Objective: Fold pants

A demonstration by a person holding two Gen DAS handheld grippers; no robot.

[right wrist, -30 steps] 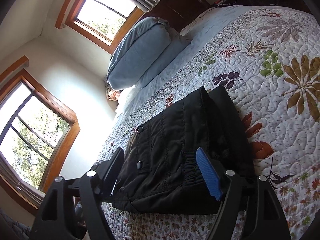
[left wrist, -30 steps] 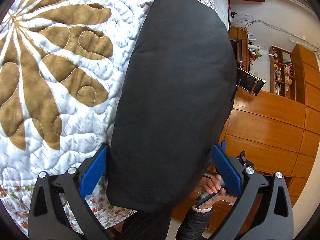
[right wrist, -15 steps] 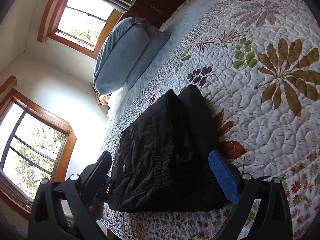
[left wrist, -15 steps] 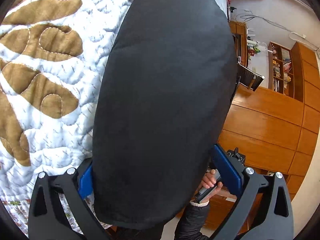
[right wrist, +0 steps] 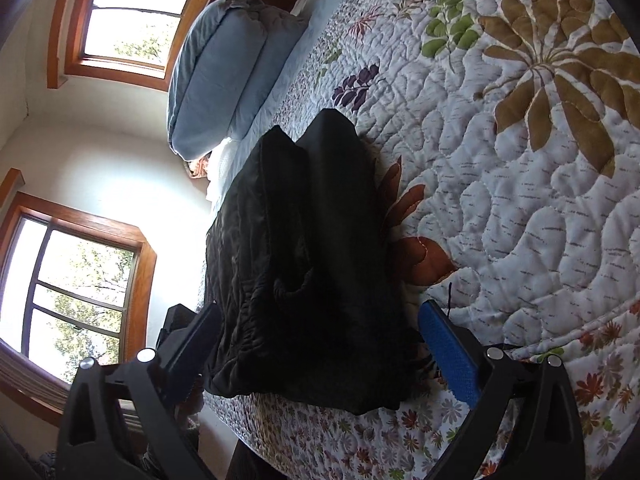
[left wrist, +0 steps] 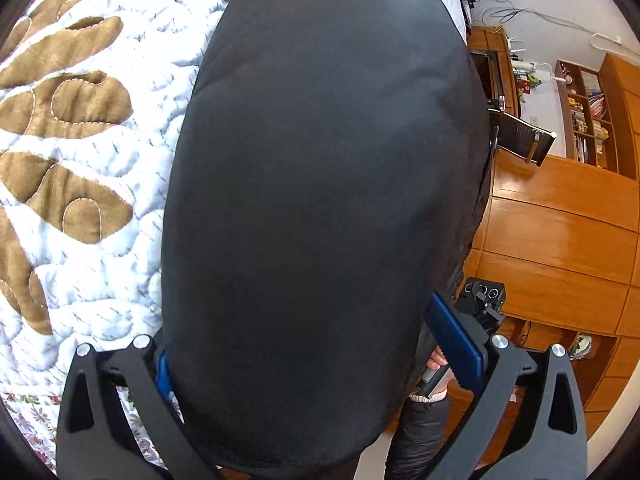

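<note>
The black pants (left wrist: pixel 320 200) lie folded in a thick bundle near the edge of the quilted bed. In the left wrist view they fill the middle, and my left gripper (left wrist: pixel 308 344) is open with its jaws straddling the near end of the bundle. In the right wrist view the pants (right wrist: pixel 304 264) show their gathered waistband end, and my right gripper (right wrist: pixel 320 336) is open with a jaw on each side of that end. Neither gripper pinches cloth.
The white floral quilt (right wrist: pixel 520 220) covers the bed. Blue pillows (right wrist: pixel 224 76) lie at its head under windows. Past the bed edge stand wooden cabinets (left wrist: pixel 560 240), a bookshelf (left wrist: pixel 588 112) and a chair (left wrist: pixel 520 140).
Both grippers have moved closer to the pants, which now fill more of each view. The right wrist view has tilted toward the quilt. Both stay open.
</note>
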